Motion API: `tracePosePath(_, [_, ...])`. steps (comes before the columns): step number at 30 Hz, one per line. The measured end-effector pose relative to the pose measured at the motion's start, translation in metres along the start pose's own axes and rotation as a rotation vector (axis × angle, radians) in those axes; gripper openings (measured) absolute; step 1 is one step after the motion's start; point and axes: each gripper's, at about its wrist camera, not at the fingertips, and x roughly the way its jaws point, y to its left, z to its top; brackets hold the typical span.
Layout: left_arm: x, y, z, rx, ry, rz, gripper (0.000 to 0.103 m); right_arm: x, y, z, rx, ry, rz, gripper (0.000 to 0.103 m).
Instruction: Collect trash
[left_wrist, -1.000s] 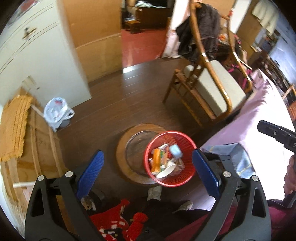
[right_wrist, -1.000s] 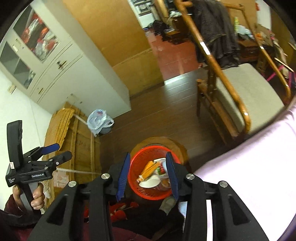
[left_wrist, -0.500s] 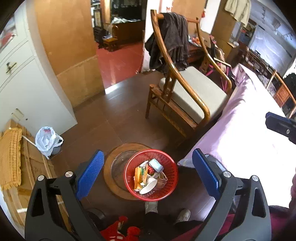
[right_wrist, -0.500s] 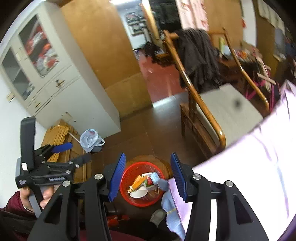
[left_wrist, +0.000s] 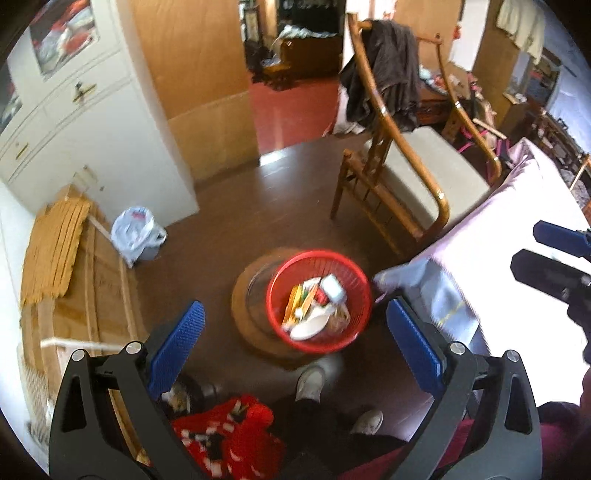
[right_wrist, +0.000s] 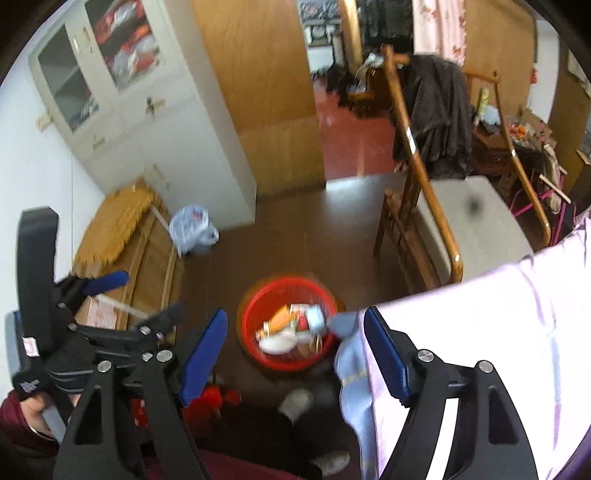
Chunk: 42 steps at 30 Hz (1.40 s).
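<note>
A red mesh basket (left_wrist: 359, 271) stands on the dark floor, on a round wooden board, and holds wrappers, a white piece and other trash (left_wrist: 314, 306). It also shows in the right wrist view (right_wrist: 258, 299). My left gripper (left_wrist: 295, 343) is open and empty, held high above the basket. My right gripper (right_wrist: 293, 350) is open and empty, also above the basket. Each gripper shows in the other's view, the right at the edge (left_wrist: 554, 258), the left at the lower left (right_wrist: 110, 306).
A table with a pale purple cloth (left_wrist: 517, 229) is at the right. A wooden chair with a dark coat (left_wrist: 406, 155) stands behind it. A white cabinet (left_wrist: 92, 129), cardboard sheets (left_wrist: 74, 280) and a white plastic bag (left_wrist: 135, 232) are at the left. My feet (left_wrist: 310, 380) are below.
Both grippers have swung and dropped a little over the basket; the view is blurred by motion. The right gripper's jaws have opened wider.
</note>
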Motion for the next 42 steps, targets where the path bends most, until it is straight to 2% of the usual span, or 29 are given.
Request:
tracePosePath(5, [0.008, 0.01, -0.02, -0.017, 0.037, 0.04, 0.095, 0.017, 0.008, -0.015, -0.023, 0.075, 0.022, 0.075])
tracePosePath(11, [0.044, 0.029, -0.027, -0.025, 0.094, 0.07, 0.095, 0.048, 0.012, -0.019, -0.002, 0.129, 0.022, 0.075])
tracePosePath(15, [0.063, 0.032, -0.027, 0.002, 0.118, 0.05, 0.095, 0.075, 0.02, -0.021, -0.029, 0.154, -0.011, 0.075])
tracePosePath(20, [0.099, 0.04, -0.021, -0.001, 0.153, -0.015, 0.095, 0.116, 0.019, -0.017, -0.016, 0.202, 0.005, 0.075])
tracePosePath(23, [0.117, 0.044, -0.015, 0.002, 0.18, 0.0, 0.095, 0.134, 0.019, -0.015, -0.005, 0.231, -0.006, 0.075])
tracePosePath(30, [0.131, 0.041, -0.011, 0.054, 0.195, -0.026, 0.095, 0.144, 0.023, -0.013, -0.009, 0.256, -0.013, 0.075])
tracePosePath(42, [0.143, 0.037, -0.007, 0.079, 0.227, -0.064, 0.095, 0.161, 0.016, -0.013, 0.013, 0.307, -0.028, 0.075])
